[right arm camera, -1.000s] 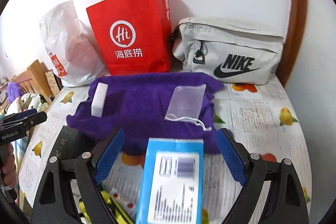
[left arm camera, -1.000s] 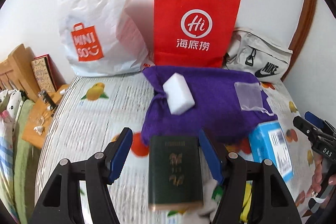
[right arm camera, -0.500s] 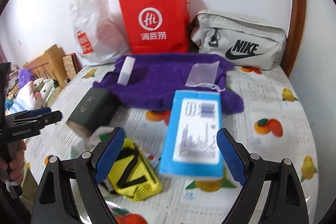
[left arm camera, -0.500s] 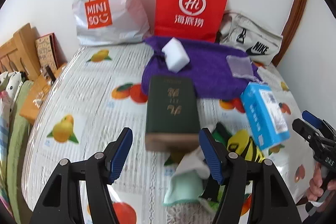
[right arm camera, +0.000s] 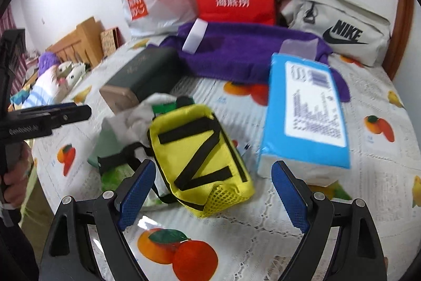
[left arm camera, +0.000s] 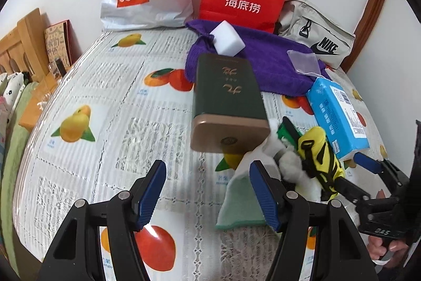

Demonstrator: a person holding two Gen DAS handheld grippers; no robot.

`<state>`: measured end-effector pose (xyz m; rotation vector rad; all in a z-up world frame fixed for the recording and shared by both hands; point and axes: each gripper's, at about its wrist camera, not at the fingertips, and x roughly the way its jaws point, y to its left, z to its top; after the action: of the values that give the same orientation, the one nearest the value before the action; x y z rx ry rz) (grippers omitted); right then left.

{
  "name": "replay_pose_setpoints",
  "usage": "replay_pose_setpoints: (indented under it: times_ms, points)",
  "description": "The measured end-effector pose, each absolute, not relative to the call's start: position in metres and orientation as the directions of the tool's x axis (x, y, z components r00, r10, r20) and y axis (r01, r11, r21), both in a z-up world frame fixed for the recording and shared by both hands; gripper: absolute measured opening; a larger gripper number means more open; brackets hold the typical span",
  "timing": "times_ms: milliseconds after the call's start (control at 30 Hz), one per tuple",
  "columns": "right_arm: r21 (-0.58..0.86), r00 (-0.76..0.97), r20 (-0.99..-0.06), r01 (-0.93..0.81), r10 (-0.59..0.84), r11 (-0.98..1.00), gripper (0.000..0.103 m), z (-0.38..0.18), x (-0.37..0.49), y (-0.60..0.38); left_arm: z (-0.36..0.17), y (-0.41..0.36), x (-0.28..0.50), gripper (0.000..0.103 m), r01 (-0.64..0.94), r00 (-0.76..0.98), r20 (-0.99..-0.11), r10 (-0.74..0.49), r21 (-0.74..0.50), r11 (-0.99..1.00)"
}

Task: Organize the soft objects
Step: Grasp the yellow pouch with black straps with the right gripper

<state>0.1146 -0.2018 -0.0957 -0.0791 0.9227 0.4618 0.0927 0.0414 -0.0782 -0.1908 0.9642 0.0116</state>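
- Table (right arm camera: 368, 202) with fruit-print cloth — soft clutter heaped mid-table; purple towel (right arm camera: 250, 54) spread at the back, 12 o'clock.
- Blue tissue pack (right arm camera: 307, 112) — at 1 o'clock from the right gripper (right arm camera: 210, 196), long axis running away from it.
- Yellow pouch (right arm camera: 200, 154) — directly ahead of the right gripper at 12 o'clock, near end between the wide, empty jaws, untouched; long axis tilts toward 11.
- Green cloth (left arm camera: 236, 204) — just beside the left gripper (left arm camera: 208, 194), at 2 o'clock; jaws partly spread, empty.
- Judgement: right hand nearer the pouch — its likely pick.
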Motion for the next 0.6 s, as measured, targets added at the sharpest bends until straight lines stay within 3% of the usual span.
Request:
replay_pose_setpoints:
  times_ms: [433, 600]
  points:
    - [0.207, 0.427, -0.816, -0.413, 0.389, 0.887, 0.09, -0.127, 0.123, -0.196, -0.097, 0.043, 0.099, 0.064, -0.074, 0.54, -0.834, -0.117, -0.185, 0.98]
    - [0.151, 0.454, -0.812, -0.443, 0.367, 0.884, 0.09, -0.118, 0.114, -0.193, -0.1, 0.04, 0.098, 0.064, -0.068, 0.532, -0.838, -0.119, -0.183, 0.981]
